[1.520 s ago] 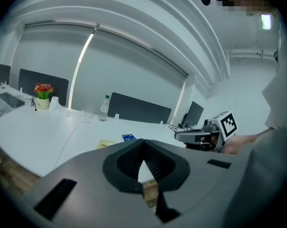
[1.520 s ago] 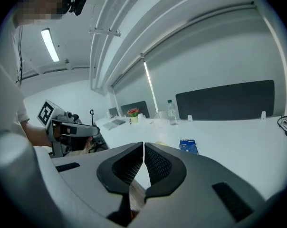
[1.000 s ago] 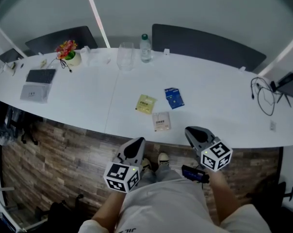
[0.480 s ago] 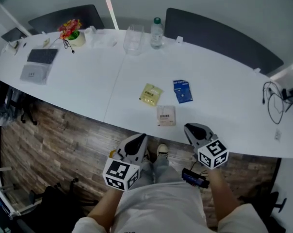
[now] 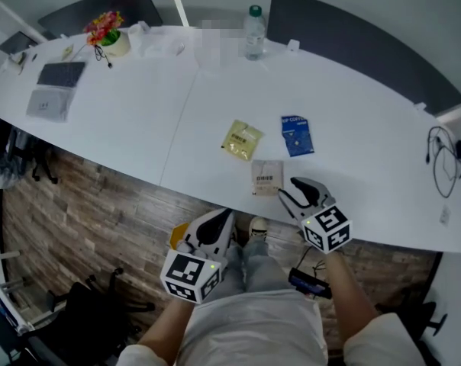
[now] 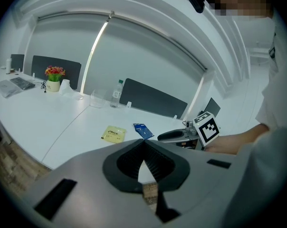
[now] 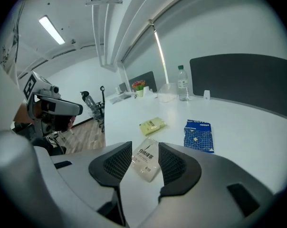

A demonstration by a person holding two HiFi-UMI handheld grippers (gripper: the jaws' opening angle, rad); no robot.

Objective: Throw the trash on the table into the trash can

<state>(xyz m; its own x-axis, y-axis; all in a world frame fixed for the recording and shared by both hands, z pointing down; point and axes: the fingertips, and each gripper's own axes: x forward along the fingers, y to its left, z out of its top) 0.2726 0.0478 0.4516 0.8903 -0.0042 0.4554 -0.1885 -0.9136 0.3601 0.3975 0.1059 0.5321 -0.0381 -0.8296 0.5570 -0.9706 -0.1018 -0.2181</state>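
Three packets lie on the white table (image 5: 124, 128): a yellow one (image 5: 242, 139), a blue one (image 5: 297, 135) and a white one (image 5: 267, 177) nearest the front edge. My right gripper (image 5: 290, 192) hovers over the table edge just right of the white packet. Its jaws are opening. In the right gripper view the white packet (image 7: 146, 159) shows flat on the table between the parted jaws, untouched, with the yellow packet (image 7: 152, 125) and blue packet (image 7: 198, 135) beyond. My left gripper (image 5: 221, 218) stays shut and empty, off the table over the floor.
A water bottle (image 5: 253, 33), a flower pot (image 5: 108, 38), a keyboard (image 5: 61, 73) and a grey device (image 5: 47, 104) stand at the back and left. Cables (image 5: 442, 158) lie at the right. Dark chairs (image 5: 360, 40) line the far side. Something yellow (image 5: 175, 235) peeks out beside the left gripper.
My right gripper has moved forward over the table edge to the white packet, and its jaws have parted. The left gripper has barely moved. The table has come closer in view.
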